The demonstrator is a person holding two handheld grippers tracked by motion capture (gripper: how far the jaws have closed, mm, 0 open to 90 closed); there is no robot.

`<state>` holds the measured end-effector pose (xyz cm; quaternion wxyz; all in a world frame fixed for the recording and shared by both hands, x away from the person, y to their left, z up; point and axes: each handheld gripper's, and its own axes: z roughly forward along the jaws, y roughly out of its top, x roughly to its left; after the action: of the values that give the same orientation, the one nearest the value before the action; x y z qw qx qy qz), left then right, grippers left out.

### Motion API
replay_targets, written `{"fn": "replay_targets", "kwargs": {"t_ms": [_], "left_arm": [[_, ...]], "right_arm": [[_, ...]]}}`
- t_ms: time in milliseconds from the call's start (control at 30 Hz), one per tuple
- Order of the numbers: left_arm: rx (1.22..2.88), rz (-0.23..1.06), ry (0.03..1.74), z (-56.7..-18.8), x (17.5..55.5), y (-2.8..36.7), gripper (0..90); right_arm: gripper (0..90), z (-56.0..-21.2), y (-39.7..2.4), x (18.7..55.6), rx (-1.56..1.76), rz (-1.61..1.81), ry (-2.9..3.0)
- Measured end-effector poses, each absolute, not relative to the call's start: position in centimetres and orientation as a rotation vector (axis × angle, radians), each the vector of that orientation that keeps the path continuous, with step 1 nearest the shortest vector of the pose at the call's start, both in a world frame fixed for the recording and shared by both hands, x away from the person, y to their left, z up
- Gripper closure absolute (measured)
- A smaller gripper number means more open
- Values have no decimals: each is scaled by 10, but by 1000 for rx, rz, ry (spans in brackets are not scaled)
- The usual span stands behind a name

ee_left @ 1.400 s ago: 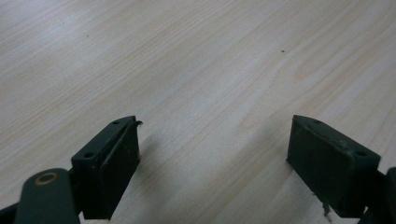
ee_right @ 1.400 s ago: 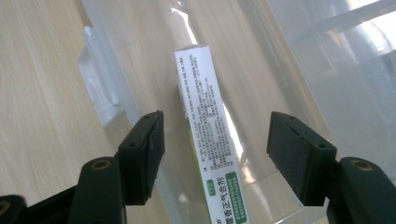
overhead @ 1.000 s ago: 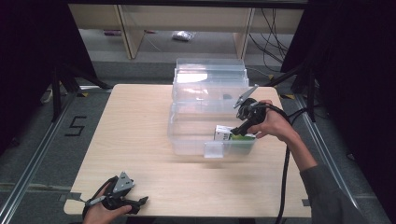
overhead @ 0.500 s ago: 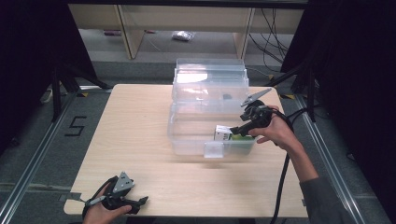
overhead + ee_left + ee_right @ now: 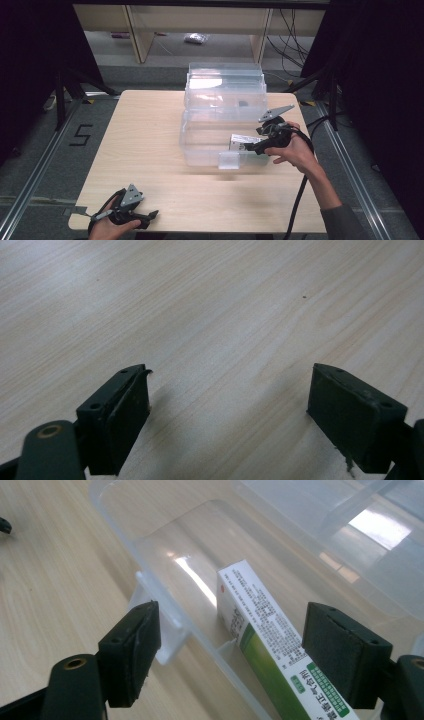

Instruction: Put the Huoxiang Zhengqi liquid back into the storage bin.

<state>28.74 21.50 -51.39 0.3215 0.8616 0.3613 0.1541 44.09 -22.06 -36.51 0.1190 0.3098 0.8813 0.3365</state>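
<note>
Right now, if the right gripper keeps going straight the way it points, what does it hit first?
Probably the white-and-green carton lying in the clear plastic bin. The right gripper has open jaws flanking it; the bin's near wall sits close, so depth is uncertain.

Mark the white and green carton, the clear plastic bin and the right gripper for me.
white and green carton (image 5: 260,630), right gripper view, on its printed top face.
clear plastic bin (image 5: 150,587), right gripper view, on its near wall.
right gripper (image 5: 230,655), right gripper view, midway between its open jaws.

A white carton (image 5: 270,645) with a green stripe and fine black print lies in a clear plastic bin (image 5: 200,150) on a pale wood-grain table (image 5: 145,130).
</note>
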Motion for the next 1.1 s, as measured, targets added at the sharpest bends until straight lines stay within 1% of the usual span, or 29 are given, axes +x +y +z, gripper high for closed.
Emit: {"fn": "replay_targets", "kwargs": {"t_ms": [33, 100, 133, 333, 500, 733, 833, 1100], "left_arm": [[2235, 403, 970, -515, 287, 213, 164], [2268, 398, 942, -514, 287, 214, 163], [2267, 392, 947, -514, 287, 214, 163], [2269, 398, 944, -514, 287, 214, 163], [2267, 397, 947, -514, 287, 215, 164], [2279, 396, 946, -514, 287, 215, 163], [2280, 397, 945, -513, 287, 215, 163], [2282, 397, 944, -513, 287, 215, 164]], "right_arm": [[240, -367, -220, 440, 923, 1007, 2579], [235, -369, -224, 441, 911, 987, 2577], [223, -370, -225, 440, 957, 986, 2562], [207, -374, -229, 436, 980, 1024, 2537], [203, -376, -229, 431, 947, 1016, 2548], [194, -378, -226, 419, 917, 1029, 2549], [191, -380, -224, 412, 960, 1062, 2529], [187, -385, -229, 400, 931, 1083, 2513]]}}
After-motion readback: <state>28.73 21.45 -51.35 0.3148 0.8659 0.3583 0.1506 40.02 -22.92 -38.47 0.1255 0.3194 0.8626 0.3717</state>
